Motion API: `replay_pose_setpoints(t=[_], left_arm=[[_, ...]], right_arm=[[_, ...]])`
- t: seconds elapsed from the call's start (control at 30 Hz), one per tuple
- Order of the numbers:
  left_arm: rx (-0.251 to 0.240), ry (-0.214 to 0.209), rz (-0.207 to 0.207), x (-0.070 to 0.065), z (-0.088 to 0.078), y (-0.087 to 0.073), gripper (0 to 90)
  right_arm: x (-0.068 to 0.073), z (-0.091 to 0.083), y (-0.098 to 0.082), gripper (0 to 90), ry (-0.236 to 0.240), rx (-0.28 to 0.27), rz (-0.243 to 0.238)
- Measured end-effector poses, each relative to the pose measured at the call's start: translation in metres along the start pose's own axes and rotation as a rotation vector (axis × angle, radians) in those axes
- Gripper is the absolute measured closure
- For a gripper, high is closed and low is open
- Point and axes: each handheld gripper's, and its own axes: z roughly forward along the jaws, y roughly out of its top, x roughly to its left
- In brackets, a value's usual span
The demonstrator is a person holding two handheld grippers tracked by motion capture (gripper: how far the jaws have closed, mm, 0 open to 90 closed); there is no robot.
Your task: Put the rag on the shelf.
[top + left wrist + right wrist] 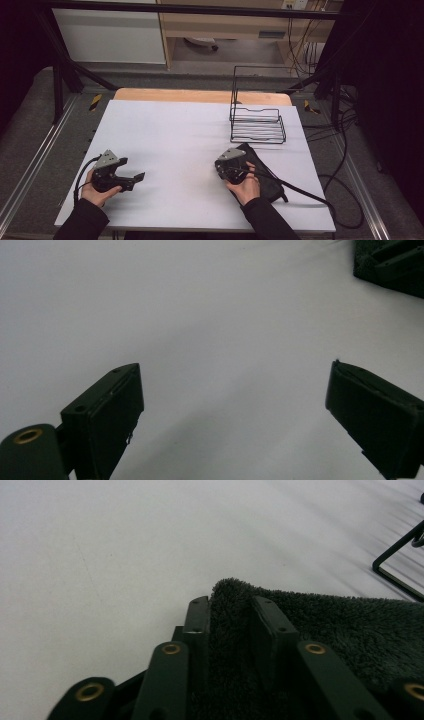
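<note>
A dark folded towel [265, 175] lies on the white table sheet [175, 140] at the right front. My right gripper [231, 170] sits at the towel's left edge. In the right gripper view its jaws are closed on a fold of the towel [330, 625], with dark pile bunched between the fingers [197, 625]. My left gripper [131, 179] rests at the left front, held by a hand. In the left gripper view its two fingers [107, 410] stand wide apart over bare sheet with nothing between them.
A black wire rack [257, 112] stands at the back right of the sheet, just beyond the towel; its corner [400, 555] shows in the right gripper view. Cables [345, 200] trail off the right edge. A wooden strip [200, 95] runs along the far edge.
</note>
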Motion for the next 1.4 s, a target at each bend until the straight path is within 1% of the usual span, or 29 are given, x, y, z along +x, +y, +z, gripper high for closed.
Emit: replay_pose_setpoints(t=[0.03,0.07,0.1,0.13,0.27,0.4,0.47,0.63,0.67,0.7,0.73,0.77,0.8,0.9,1.03,1.07,1.1,1.17,1.23,1.3,1.37,1.4], left_arm=[[-0.001,0.001,-0.002,0.0,0.0,0.0,8.3],[-0.001,0.001,-0.003,0.0,0.0,0.0,8.3],[-0.001,0.001,-0.003,0.0,0.0,0.0,8.4],[-0.001,0.001,-0.003,0.0,0.0,0.0,8.4],[0.0,0.002,-0.002,0.001,0.0,0.0,8.4],[-0.002,0.002,-0.005,0.001,0.001,0.0,8.5],[0.0,0.003,-0.003,0.001,0.001,0.0,8.5],[0.001,0.005,-0.004,0.001,0.001,0.0,8.5],[0.001,0.005,-0.005,0.001,0.001,0.0,8.5],[0.0,0.005,-0.005,0.001,0.001,0.0,8.5],[0.0,0.005,-0.005,0.001,0.001,0.0,8.5],[-0.001,0.004,-0.005,0.001,0.001,0.0,8.5],[-0.002,0.005,-0.006,0.001,0.001,0.0,8.5],[-0.002,0.005,-0.006,0.001,0.001,0.0,8.5],[-0.002,0.005,-0.006,0.001,0.001,0.0,8.5],[-0.002,0.005,-0.007,0.001,0.001,0.0,8.6],[-0.001,0.005,-0.006,0.001,0.001,0.0,8.6],[0.001,0.005,-0.006,0.002,0.001,0.0,8.6],[0.001,0.005,-0.008,0.002,0.001,0.0,8.6],[0.001,0.005,-0.008,0.002,0.001,0.0,8.7],[0.003,0.005,-0.005,0.001,0.001,0.0,8.7],[0.003,0.005,-0.005,0.001,0.001,0.0,8.6]], right_arm=[[0.0,-0.001,0.0,78.3,-0.001,0.001,-0.005],[0.0,-0.001,0.0,78.3,-0.001,0.001,-0.005],[-0.001,-0.001,0.001,82.2,0.005,-0.001,-0.002],[-0.001,-0.001,0.001,83.0,0.009,-0.007,-0.001],[-0.002,-0.004,0.002,84.4,0.02,-0.014,-0.005],[-0.003,-0.01,0.007,84.9,0.055,-0.037,0.018],[-0.003,-0.013,0.009,85.0,0.061,-0.042,0.024],[0.0,-0.014,0.018,85.0,0.08,-0.043,0.023],[0.002,-0.013,0.02,85.0,0.086,-0.045,0.032],[0.004,-0.011,0.025,85.0,0.102,-0.05,0.044],[0.005,-0.01,0.028,84.9,0.105,-0.05,0.048],[0.005,-0.01,0.028,84.9,0.105,-0.05,0.048],[0.007,-0.008,0.031,84.9,0.108,-0.054,0.043],[0.013,-0.002,0.041,84.9,0.119,-0.061,0.048],[0.022,0.01,0.054,84.9,0.119,-0.064,0.046],[0.024,0.014,0.057,84.9,0.118,-0.06,0.056],[0.027,0.02,0.062,84.9,0.117,-0.062,0.063],[0.028,0.023,0.065,84.9,0.118,-0.061,0.064],[0.03,0.029,0.068,84.9,0.12,-0.065,0.078],[0.033,0.034,0.07,84.7,0.119,-0.063,0.067],[0.035,0.04,0.069,83.9,0.113,-0.051,0.057],[0.036,0.045,0.066,80.2,0.124,-0.034,0.062]])
